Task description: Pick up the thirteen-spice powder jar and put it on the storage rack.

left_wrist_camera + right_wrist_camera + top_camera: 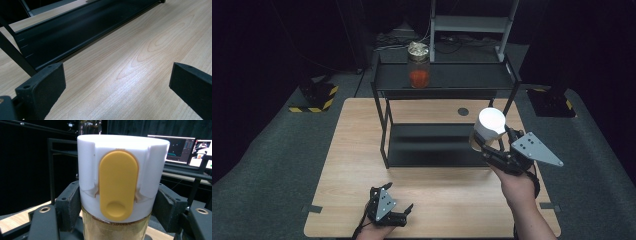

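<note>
Our right gripper (pixel 492 145) has its jaws closed around a spice jar (pixel 120 185) with a white cap and yellow flip tab, held right of centre in the high view, just before the black shelf rack (pixel 444 75). Our left gripper (pixel 115 90) rests low at the bottom of that view, jaws wide apart over the bare wooden table (pixel 357 150). We judge the grip sits just under the cap, so the jar could tilt or slip. The rack's right post stands close, and a glass jar (pixel 418 65) occupies the top shelf.

Right hand-held gripper (pixel 492 142) gripping white-lidded jar (pixel 488 127) beside black shelf rack (pixel 447 80), red-filled jar (pixel 418 65) on top.
</note>
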The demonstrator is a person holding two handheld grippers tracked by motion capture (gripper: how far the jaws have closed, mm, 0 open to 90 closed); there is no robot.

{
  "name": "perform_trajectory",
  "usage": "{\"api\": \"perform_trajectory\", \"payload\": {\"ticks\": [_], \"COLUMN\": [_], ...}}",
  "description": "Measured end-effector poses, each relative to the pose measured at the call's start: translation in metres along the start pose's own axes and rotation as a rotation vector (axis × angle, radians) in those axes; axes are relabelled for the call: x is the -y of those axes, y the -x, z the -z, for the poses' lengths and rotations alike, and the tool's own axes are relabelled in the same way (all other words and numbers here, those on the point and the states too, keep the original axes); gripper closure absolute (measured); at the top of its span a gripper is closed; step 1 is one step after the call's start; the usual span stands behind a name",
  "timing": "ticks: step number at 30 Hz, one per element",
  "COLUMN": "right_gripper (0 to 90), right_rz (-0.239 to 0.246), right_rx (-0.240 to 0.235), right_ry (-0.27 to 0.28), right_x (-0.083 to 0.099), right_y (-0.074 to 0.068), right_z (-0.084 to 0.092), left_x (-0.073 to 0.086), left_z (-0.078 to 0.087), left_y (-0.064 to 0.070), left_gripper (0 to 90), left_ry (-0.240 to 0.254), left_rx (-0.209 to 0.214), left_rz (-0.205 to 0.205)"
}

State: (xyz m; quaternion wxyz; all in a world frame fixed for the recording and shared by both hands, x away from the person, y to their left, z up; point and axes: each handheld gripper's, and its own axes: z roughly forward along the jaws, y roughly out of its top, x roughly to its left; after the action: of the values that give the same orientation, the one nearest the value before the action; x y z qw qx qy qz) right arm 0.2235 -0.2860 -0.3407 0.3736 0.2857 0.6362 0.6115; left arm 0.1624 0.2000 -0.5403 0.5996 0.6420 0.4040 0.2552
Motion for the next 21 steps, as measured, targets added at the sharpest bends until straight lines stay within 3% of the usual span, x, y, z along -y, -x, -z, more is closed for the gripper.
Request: {"api": "perform_trajectory", "payload": {"ticks": [21], "right_gripper": [29.7], "right_rz": [0.002], "right_rx": [0.039], "right_ry": [0.040], "right_x": [-0.028], "right_y": [0.007], "right_z": [-0.025], "left_x": [0.001], "left_z": [0.001], "left_y": [-0.002], "left_gripper": [0.7], "left_ry": [0.013], "left_rx": [0.008], "left_rz": [0.015]}}
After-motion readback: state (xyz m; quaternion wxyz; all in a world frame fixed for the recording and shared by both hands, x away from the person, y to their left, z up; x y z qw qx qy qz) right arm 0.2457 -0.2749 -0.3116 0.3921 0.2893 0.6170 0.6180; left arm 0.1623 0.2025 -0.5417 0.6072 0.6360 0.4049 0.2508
